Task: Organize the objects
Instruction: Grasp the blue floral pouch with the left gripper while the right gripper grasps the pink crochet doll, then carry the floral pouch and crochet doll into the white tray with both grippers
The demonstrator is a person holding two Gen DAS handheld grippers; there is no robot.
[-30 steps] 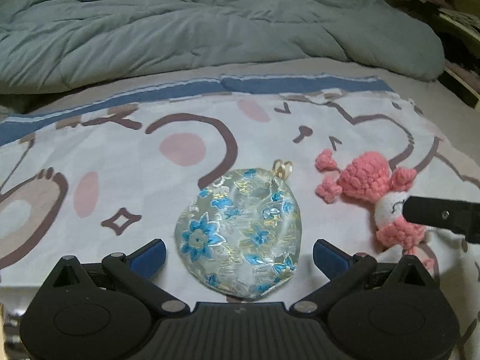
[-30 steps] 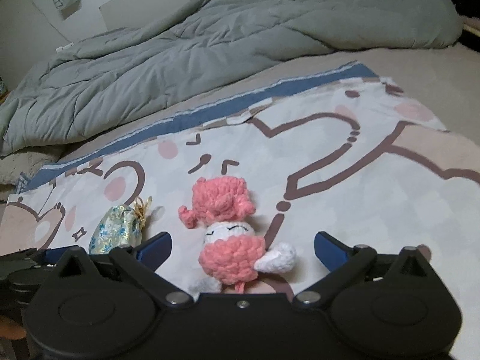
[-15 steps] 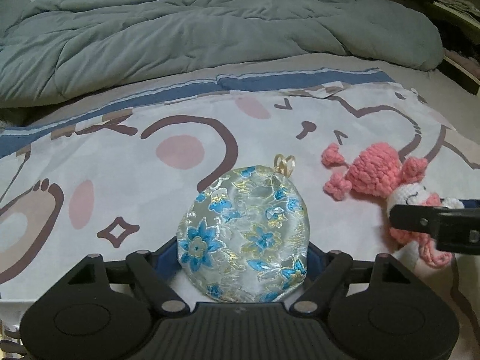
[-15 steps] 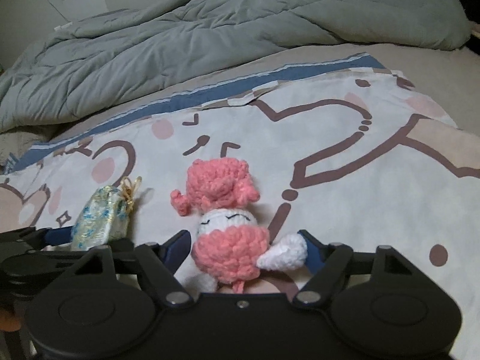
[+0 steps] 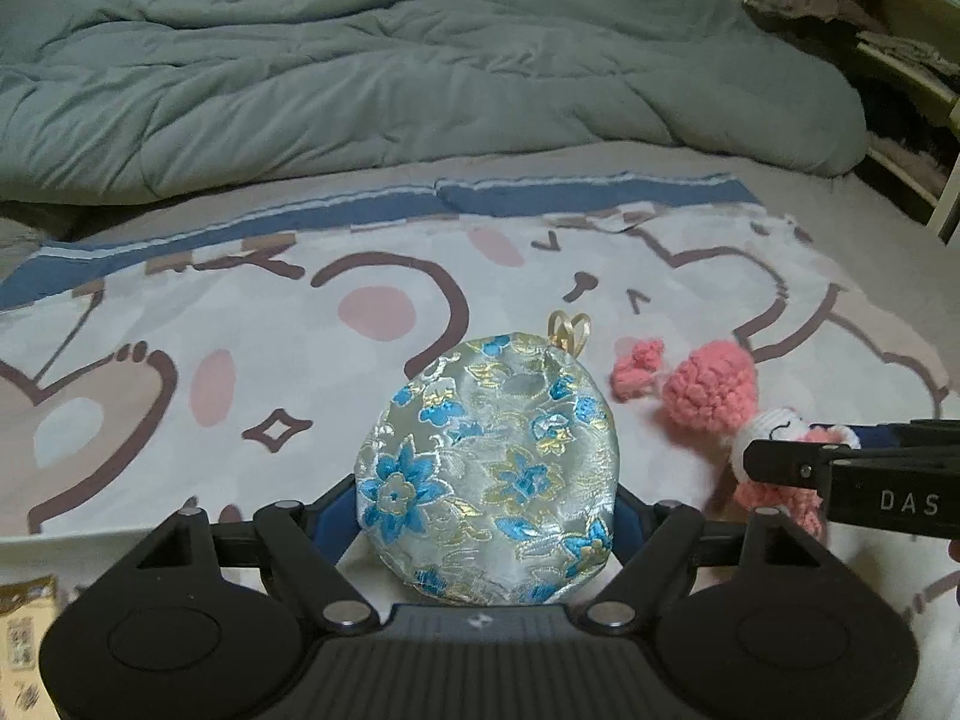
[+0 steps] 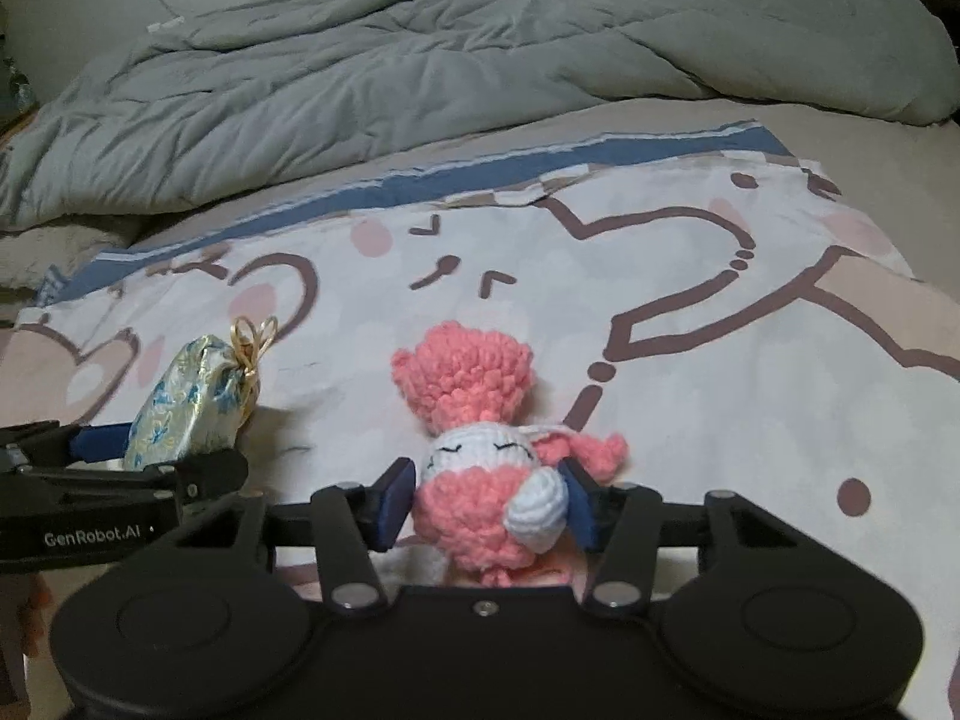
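Observation:
A round silver pouch (image 5: 486, 474) with blue and gold flowers and a gold ribbon loop stands on edge, tilted. My left gripper (image 5: 486, 510) is shut on it, its blue pads pressed to both sides. The right wrist view shows the same pouch (image 6: 186, 408) at the left, in the left gripper (image 6: 150, 450). A pink and white crochet doll (image 6: 480, 462) lies on the cartoon blanket. My right gripper (image 6: 489, 507) is closing on the doll's body, with its pads touching both sides. In the left wrist view the doll (image 5: 708, 396) and the right gripper (image 5: 840, 450) are at the right.
A crumpled grey duvet (image 5: 420, 90) fills the back of the bed. The cartoon-print blanket (image 5: 180, 360) with a blue border lies in front of it. Shelves (image 5: 900, 60) stand at the far right. A printed packet (image 5: 24, 630) shows at the lower left.
Both grippers' jaws came together, the left on the pouch, the right on the doll. The pouch rose from lying flat to standing tilted in the left gripper.

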